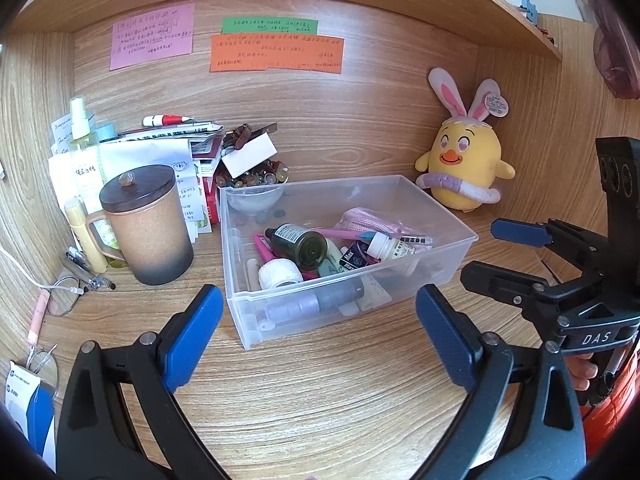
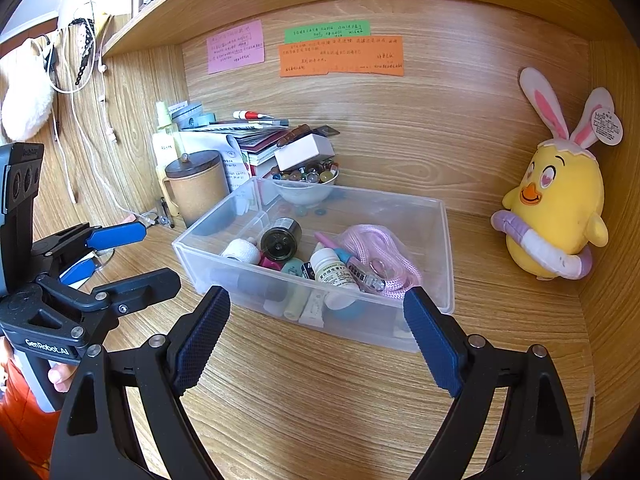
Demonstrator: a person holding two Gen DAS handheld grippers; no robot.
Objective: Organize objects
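A clear plastic bin (image 1: pixel 436 280) (image 2: pixel 444 280) sits mid-desk. It holds a dark green bottle (image 1: pixel 300 242) (image 2: pixel 280 238), a white bandage roll (image 1: pixel 280 274) (image 2: pixel 242 250), a white pill bottle (image 1: pixel 390 246) (image 2: pixel 334 274), a pink cord (image 2: pixel 376 246) and other small items. My left gripper (image 1: pixel 320 336) is open and empty in front of the bin. My right gripper (image 2: pixel 316 336) is open and empty, also just in front of the bin. Each gripper shows in the other's view, the right (image 1: pixel 508 256) and the left (image 2: pixel 120 260).
A lidded brown mug (image 1: pixel 146 224) (image 2: pixel 196 188), a spray bottle (image 1: pixel 84 152), stacked books and papers (image 1: pixel 168 148), a bowl of marbles (image 2: pixel 306 184) stand left and behind the bin. A yellow chick plush (image 1: pixel 464 160) (image 2: pixel 554 208) sits right. Glasses (image 1: pixel 64 300) and cables lie at left.
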